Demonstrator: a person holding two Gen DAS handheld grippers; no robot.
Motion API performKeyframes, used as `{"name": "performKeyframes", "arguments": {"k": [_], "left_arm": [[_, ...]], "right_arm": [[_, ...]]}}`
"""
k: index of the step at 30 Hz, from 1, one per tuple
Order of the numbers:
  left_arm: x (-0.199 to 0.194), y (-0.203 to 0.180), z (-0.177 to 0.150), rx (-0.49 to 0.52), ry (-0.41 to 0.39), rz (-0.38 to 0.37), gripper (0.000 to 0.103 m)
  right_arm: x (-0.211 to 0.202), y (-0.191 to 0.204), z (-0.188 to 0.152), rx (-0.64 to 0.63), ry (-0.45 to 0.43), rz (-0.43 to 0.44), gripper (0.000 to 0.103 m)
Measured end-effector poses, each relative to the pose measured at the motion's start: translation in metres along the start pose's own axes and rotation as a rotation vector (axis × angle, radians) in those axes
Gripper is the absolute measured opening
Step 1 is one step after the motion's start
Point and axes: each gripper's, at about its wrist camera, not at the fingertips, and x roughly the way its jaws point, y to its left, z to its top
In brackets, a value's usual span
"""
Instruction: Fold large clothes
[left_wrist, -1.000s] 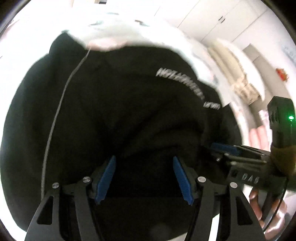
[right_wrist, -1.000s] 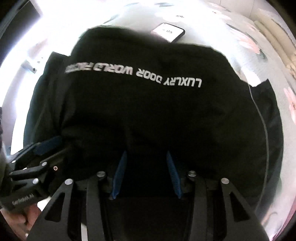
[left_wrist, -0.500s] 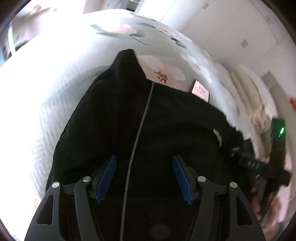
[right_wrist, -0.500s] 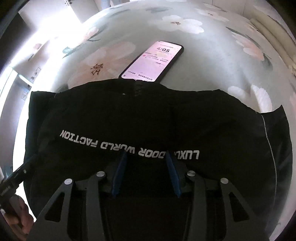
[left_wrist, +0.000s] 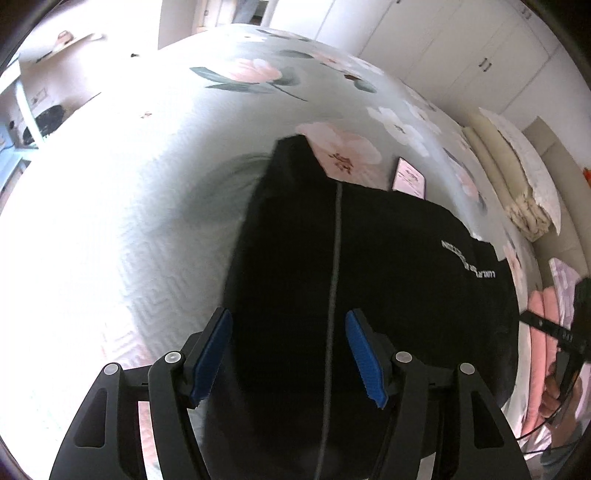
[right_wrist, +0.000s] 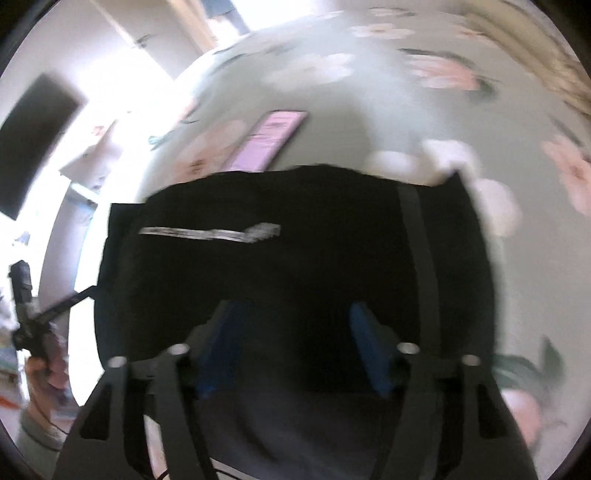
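Lying folded across the floral bedspread (left_wrist: 155, 192), the one black garment (left_wrist: 369, 280) is now flat where a second ago it was hanging bunched close to both cameras. Its fold is looking finished. The right gripper (right_wrist: 295, 354) has just been opening, releasing the cloth; the left gripper (left_wrist: 288, 354) is standing wide. One phone (right_wrist: 269, 138) is lying just beyond.

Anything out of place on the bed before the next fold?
Yes: a phone with its screen lit lies on the floral bedspread right at the far edge of the black garment, possibly tucked slightly under it. Another fold could cover or drag it.
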Motion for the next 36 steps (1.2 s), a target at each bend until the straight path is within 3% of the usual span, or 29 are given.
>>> {"name": "performKeyframes", "arguments": {"k": [4,11,17,20,21,22,27,29,34,36], "left_arm": [[0.013,0.010,0.007,0.024,0.053,0.009,0.067],[0.048,0.020,0.008,0.040,0.153,0.008,0.067],[0.060,0.036,0.010,-0.055,0.168,-0.074,0.069],[0.070,0.050,0.011,-0.106,0.218,-0.163,0.074],[0.076,0.055,0.011,-0.133,0.251,-0.229,0.074],[0.082,0.062,0.012,-0.169,0.275,-0.280,0.074],[0.097,0.079,0.016,-0.199,0.314,-0.388,0.075],[0.111,0.086,0.017,-0.256,0.348,-0.486,0.075],[0.126,0.090,0.020,-0.287,0.382,-0.661,0.078],[0.131,0.092,0.018,-0.302,0.382,-0.715,0.081]], "right_arm": [[-0.005,-0.042,-0.012,0.062,0.037,-0.037,0.082],[0.014,-0.093,-0.038,0.136,0.107,-0.061,0.083],[0.023,-0.109,-0.040,0.177,0.129,0.011,0.092],[0.030,-0.115,-0.038,0.162,0.146,0.041,0.095],[0.032,-0.117,-0.037,0.156,0.150,0.056,0.096],[0.037,-0.120,-0.035,0.149,0.158,0.083,0.097],[0.059,-0.137,-0.024,0.156,0.218,0.223,0.102],[0.069,-0.144,-0.022,0.174,0.245,0.290,0.103],[0.094,-0.152,-0.022,0.208,0.289,0.514,0.103],[0.101,-0.152,-0.021,0.209,0.308,0.643,0.103]]}}
